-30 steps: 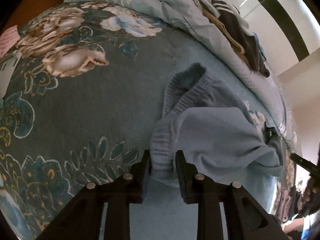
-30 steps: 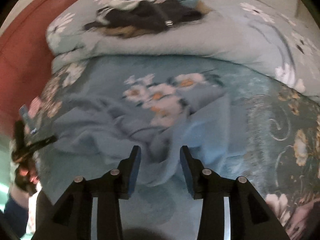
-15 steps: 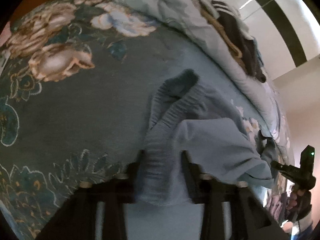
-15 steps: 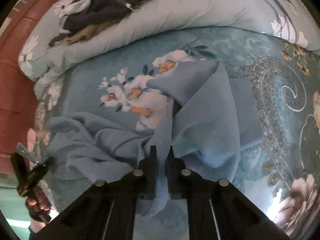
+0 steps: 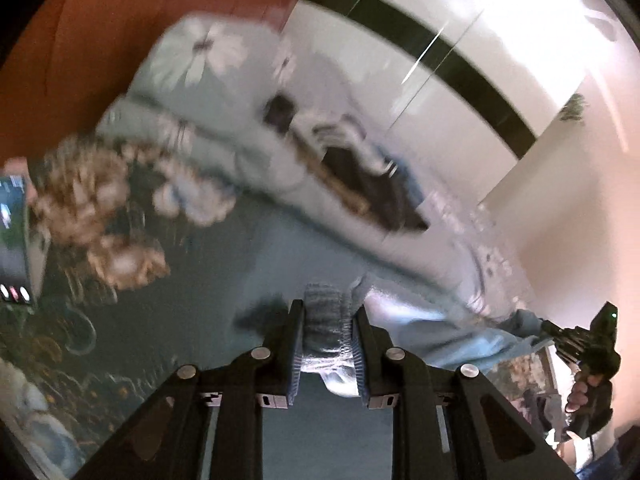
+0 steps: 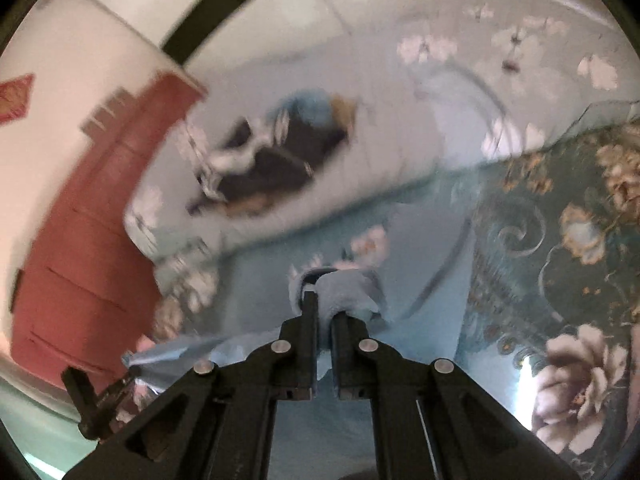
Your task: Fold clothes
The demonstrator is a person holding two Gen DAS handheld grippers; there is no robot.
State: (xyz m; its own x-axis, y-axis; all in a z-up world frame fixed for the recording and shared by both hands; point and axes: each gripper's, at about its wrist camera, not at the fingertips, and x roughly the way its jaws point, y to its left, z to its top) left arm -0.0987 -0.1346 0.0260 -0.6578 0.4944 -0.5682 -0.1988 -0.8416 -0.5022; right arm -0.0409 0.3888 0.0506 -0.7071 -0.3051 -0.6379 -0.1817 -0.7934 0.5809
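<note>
Both of my grippers have risen off the bed since a second ago, when the blue sweater lay crumpled on the bedspread between open jaws; now the views tilt up toward the wall and blur with the swing. My left gripper (image 5: pixel 327 354) has its jaws closed partway on the ribbed knit edge of the blue sweater (image 5: pixel 326 320), which bulges thick between them. My right gripper (image 6: pixel 325 334) has its jaws pinched nearly together on a thinner bunch of the same cloth. The sweater hangs stretched in the air between the two, above the bed (image 6: pixel 568 248); in the left view the cloth runs off to the right, to where my right gripper grips it.

As for progress, I judge this garment is lifted and spread but not folded: no crease or stacked layers show on it. Laying it flat and folding it is left. Further back, a dark heap of clothes (image 6: pixel 272 168) sits on the pale rolled quilt (image 6: pixel 400 168), unfolded as far as the blur lets me tell.

By count: two grippers, one sweater in hand, one heap of other clothes whose pieces I cannot separate, one quilt, one bed. A phone screen (image 5: pixel 14 240) shows at the left edge.
</note>
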